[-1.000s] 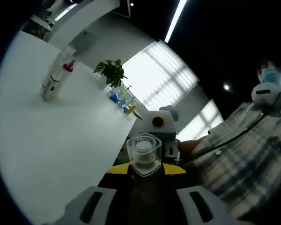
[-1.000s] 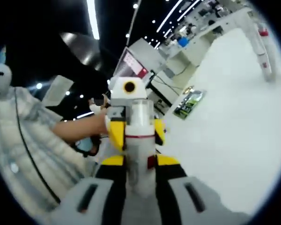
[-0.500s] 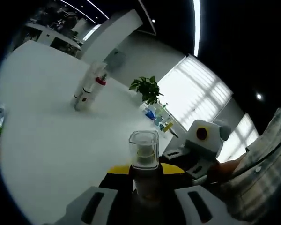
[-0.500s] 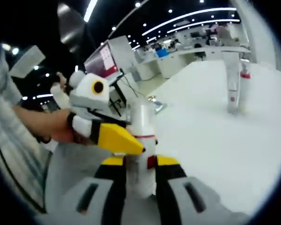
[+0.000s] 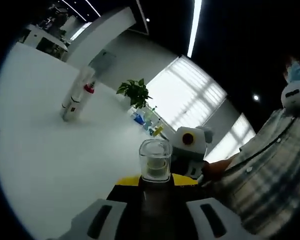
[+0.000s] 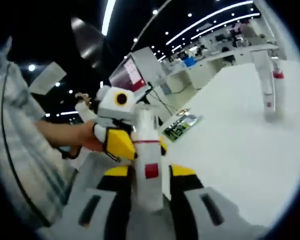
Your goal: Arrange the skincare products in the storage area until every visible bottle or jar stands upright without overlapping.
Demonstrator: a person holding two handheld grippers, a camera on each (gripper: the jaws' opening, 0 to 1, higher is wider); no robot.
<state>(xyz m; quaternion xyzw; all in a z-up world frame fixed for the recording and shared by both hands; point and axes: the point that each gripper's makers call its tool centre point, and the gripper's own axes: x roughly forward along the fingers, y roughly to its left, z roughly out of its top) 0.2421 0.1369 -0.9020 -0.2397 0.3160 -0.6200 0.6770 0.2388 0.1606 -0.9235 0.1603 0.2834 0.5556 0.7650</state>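
Both my grippers are clamped: left gripper [image 5: 155, 200] on a clear-capped bottle [image 5: 155, 161], right gripper [image 6: 149, 192] on a white red-banded bottle [image 6: 147, 157], long axes along the jaws. The upright pair [image 5: 76, 96] stands well ahead on the white table [image 5: 50, 165], so either arm reaches forward

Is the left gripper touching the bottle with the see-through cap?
Touching: in the left gripper view, the left gripper clamps the clear-capped bottle between its jaws.

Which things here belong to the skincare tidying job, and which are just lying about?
Job: clear-capped bottle in left gripper; white bottle in right gripper; two upright bottles.
Lying about: potted plant, green packet.
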